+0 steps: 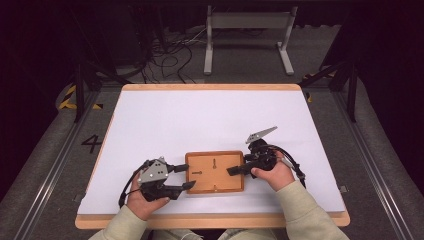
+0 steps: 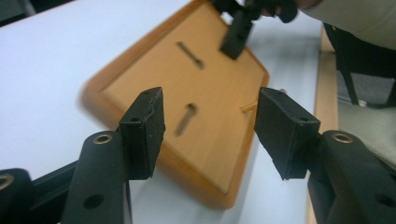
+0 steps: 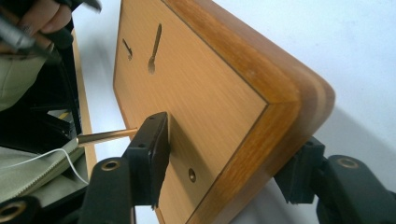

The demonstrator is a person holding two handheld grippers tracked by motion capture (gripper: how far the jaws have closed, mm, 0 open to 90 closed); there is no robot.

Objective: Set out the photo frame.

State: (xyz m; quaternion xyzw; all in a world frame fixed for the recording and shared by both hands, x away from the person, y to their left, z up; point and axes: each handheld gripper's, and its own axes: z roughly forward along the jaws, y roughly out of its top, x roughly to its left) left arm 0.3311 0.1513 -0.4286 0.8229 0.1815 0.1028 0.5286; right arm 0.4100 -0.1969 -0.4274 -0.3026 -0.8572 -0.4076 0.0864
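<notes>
Nearest the white table's [image 1: 210,120] front edge, the rectangular wooden frame back [image 1: 215,172] lies face-down. At its left, the left gripper [image 1: 189,176] gapes wide, empty. At its right edge, the right gripper [image 1: 234,170] clamps the frame.

Orange-brown wooden board [image 1: 215,172] at lower centre, dark slots cut in; white table top [image 1: 210,120], pale wood edging; black jaws; cream sleeves [image 1: 305,215] along the bottom.
</notes>
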